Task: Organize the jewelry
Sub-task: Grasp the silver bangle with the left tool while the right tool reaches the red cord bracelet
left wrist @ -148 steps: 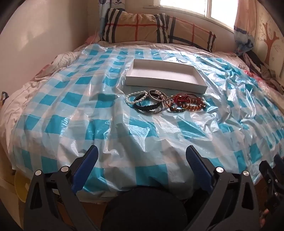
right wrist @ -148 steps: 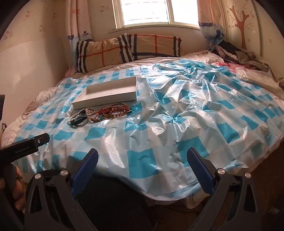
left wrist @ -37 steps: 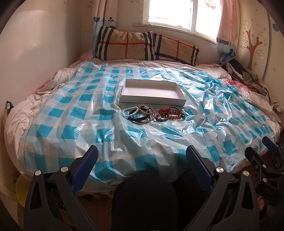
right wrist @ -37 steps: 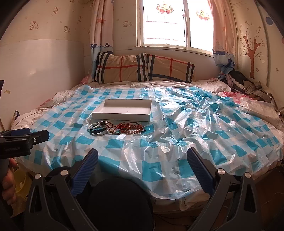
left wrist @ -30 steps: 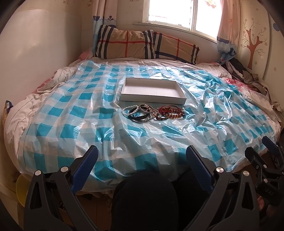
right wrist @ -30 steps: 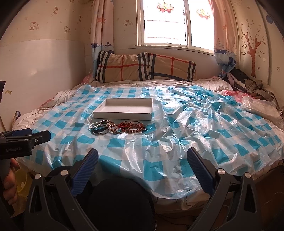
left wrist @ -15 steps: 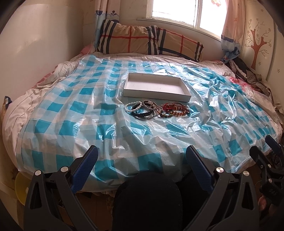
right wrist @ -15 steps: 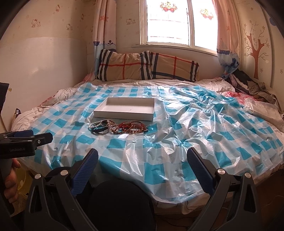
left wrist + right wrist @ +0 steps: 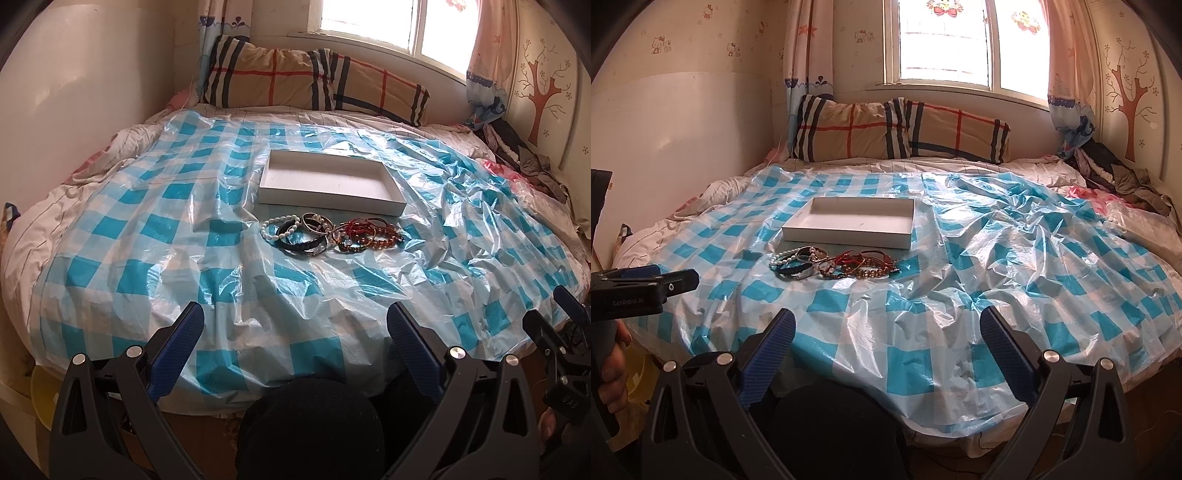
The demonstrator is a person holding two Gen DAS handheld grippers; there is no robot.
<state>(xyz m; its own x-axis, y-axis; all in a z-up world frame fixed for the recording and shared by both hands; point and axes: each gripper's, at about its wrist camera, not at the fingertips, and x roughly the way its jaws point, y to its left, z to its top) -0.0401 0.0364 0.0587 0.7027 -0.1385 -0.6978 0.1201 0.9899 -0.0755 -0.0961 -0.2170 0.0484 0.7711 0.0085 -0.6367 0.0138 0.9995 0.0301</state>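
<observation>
On blue-checked plastic sheet (image 9: 184, 236): heap of beaded bracelets (image 9: 328, 232) lying just before empty white shallow box (image 9: 328, 181). Left gripper (image 9: 295, 332) and right gripper (image 9: 886, 332) brought nearer than before (both spread wide, nothing held). Sorting not yet begun.

Tangled bracelets (image 9: 331, 235), individual pieces too small to separate.
</observation>
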